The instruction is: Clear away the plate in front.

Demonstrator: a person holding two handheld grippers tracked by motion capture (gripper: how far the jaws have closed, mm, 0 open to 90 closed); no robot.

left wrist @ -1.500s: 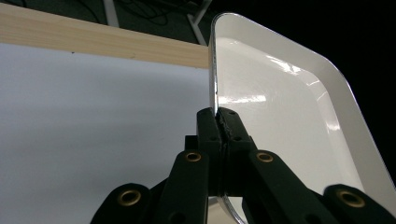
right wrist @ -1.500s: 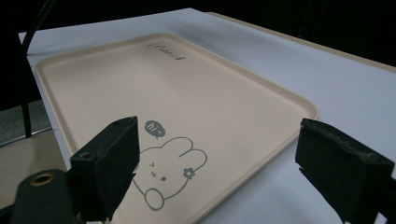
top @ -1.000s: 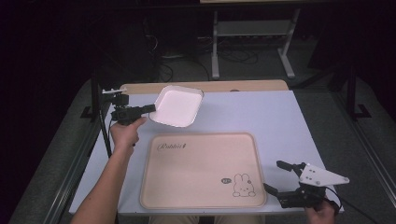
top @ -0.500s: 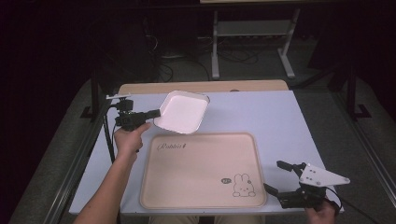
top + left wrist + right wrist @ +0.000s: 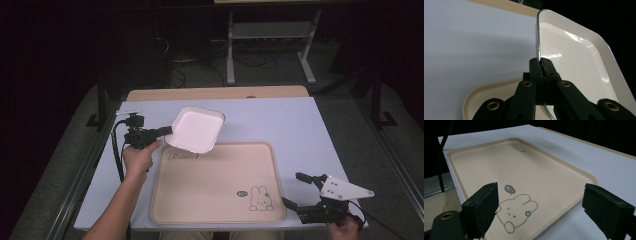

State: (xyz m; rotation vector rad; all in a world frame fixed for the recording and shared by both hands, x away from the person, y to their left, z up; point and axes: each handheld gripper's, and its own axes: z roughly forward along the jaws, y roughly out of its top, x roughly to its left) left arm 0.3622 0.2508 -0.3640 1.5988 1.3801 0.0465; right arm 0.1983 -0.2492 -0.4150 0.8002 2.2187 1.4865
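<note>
Left gripper [image 5: 167,132] clamped on the rim of the white dish [image 5: 196,129], jaws pinched together on its edge. Dish tilted and lifted, hanging over the far left corner of the beige tray [image 5: 210,220]. Right gripper [image 5: 296,191] just beside the tray's near right corner, jaws wide apart, holding nothing.

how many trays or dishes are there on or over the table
2. A white dish is held by its rim in the left gripper, over the far left corner of the beige tray. That tray lies flat on the table; nothing seems hidden.
</note>
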